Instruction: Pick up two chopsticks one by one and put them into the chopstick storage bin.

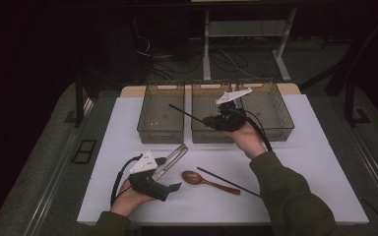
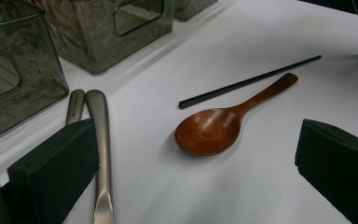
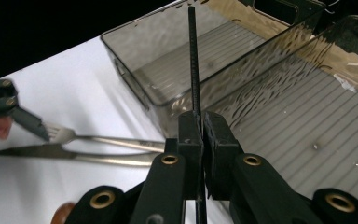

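The white table [image 1: 295, 162] was the biggest thing there, with three smoky clear bins [image 1: 161, 112] lined up along its far edge. The right gripper [image 1: 211, 121] hovered over the middle bin (jaws clamped tight on a black chopstick [image 1: 187, 114], which stuck out toward the left bin). The left gripper [image 2: 196, 172] sat well in front of the left bin, jaws spread wide and holding nothing. One jaw rested right by a metal fork [image 3: 105, 140] and knife [image 3: 74, 156] lying side by side. In front of the middle bin lay a wooden spoon [image 2: 214, 128], with a second chopstick [image 2: 249, 82] just beside it.
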Demonstrator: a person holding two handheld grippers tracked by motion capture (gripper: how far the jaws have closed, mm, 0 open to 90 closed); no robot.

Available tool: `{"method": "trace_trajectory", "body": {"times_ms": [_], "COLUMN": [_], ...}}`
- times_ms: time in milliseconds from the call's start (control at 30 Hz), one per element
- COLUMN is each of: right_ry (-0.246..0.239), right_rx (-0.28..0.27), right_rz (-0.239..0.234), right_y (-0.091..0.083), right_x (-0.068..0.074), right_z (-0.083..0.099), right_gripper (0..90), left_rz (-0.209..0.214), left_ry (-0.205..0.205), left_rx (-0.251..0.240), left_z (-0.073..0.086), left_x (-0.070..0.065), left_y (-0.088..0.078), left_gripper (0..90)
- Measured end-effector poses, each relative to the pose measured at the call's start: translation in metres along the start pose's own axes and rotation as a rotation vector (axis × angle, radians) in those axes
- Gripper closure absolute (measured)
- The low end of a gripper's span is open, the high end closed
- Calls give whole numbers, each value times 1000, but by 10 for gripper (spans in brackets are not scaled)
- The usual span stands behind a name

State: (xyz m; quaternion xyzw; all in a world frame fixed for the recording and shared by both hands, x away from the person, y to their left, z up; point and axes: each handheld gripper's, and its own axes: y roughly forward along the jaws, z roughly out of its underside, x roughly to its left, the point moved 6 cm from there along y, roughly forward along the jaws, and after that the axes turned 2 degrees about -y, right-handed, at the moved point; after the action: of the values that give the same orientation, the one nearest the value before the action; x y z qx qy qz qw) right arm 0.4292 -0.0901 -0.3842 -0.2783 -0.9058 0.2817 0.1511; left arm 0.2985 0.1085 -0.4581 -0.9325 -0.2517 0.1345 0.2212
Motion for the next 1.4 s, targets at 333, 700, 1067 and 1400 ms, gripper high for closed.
{"method": "trace_trajectory", "body": {"times_ms": [333,700,1067,1400], "right_ry": [26,58,113,89], "right_rx": [32,87,133,139], "right_rz": [25,43,87,96], "right_y": [36,83,127,143], "right_x": [-8,-7,-1,6], "right_z": [-27,-43,-54,-58], "right_gripper": [852,851,851,806], "left_rz": [10,19,27,26], "left_ry": [4,0,5,2], "left_rx": [-3,-13,-11,-13], "left_z": [-1,-2,-2,-2], "left_x": [-1,-2,-2,-1], "left_y": [2,0,0,-1], "left_gripper": [0,0,0,0]}}
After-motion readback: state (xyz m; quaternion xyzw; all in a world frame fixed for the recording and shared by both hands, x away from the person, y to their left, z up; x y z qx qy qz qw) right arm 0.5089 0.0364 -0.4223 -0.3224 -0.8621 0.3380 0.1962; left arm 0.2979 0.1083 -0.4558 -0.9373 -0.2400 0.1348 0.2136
